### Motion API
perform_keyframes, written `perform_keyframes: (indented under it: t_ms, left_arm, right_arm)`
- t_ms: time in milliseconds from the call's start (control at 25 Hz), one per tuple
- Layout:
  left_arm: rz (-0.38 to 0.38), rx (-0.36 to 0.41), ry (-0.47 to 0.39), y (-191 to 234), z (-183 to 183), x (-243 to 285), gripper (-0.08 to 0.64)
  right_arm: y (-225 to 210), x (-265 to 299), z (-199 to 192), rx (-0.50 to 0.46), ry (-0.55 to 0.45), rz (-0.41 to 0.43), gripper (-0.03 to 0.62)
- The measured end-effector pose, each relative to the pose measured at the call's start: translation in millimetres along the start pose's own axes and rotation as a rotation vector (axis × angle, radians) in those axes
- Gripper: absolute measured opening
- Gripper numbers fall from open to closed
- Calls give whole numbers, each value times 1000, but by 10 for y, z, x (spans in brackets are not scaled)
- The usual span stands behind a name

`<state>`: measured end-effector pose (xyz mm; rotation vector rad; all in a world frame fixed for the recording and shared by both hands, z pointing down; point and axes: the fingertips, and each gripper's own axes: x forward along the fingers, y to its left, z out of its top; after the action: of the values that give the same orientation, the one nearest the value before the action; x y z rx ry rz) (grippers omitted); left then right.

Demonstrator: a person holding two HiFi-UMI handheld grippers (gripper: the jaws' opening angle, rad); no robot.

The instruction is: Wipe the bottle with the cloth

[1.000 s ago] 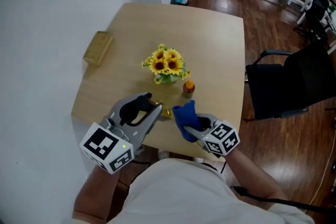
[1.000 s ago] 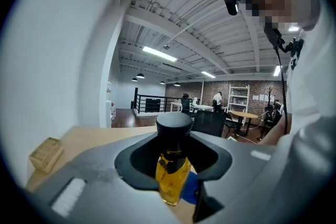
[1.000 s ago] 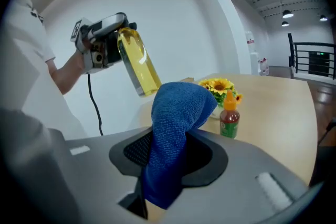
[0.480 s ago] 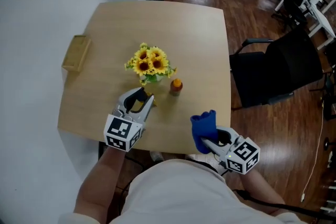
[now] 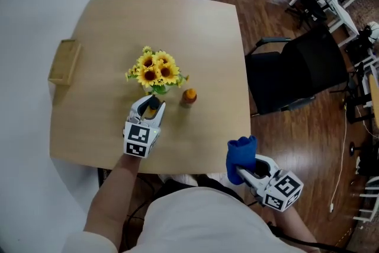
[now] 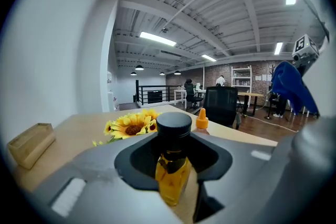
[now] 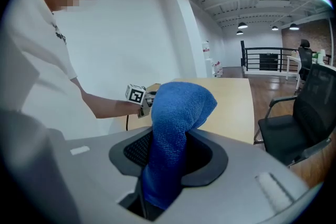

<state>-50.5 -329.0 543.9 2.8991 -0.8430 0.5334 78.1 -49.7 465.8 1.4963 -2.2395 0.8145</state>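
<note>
Since a second ago the cloth [image 5: 240,153], carried in the right gripper [image 5: 241,170], has been drawn away from the left gripper [image 5: 149,106] and out past the near edge of the tabletop [image 5: 201,38]; the two are now well apart. The bottle [image 6: 171,168], amber with a black cap, is held upright, clamped between the left fingers [image 6: 89,176], over the tabletop just in front of the sunflowers [image 5: 153,71]. The blue cloth is pinched between the right fingers [image 7: 79,165] and stands up out of them in a fold. No contact between cloth and bottle is seen, so wiping is judged not to be under way; whether any has been done cannot be told. Counted: two grippers, one cloth, one held bottle, one orange-capped bottle [image 5: 188,96] standing on the tabletop, one bunch of sunflowers, one wooden box [image 5: 63,62], one black chair [image 5: 296,71].
</note>
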Motion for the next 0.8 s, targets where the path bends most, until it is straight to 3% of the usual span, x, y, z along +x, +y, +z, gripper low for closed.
perform_keyframes:
  t_ms: [520,800]
  left_arm:
    - [-62,56,12,-103,-27,21,195]
    - [27,39,-53,23,140,-293,216]
  right_arm:
    - [220,159,115,-35,22,-4,153]
    - [236,170,82,-82,34,33,153]
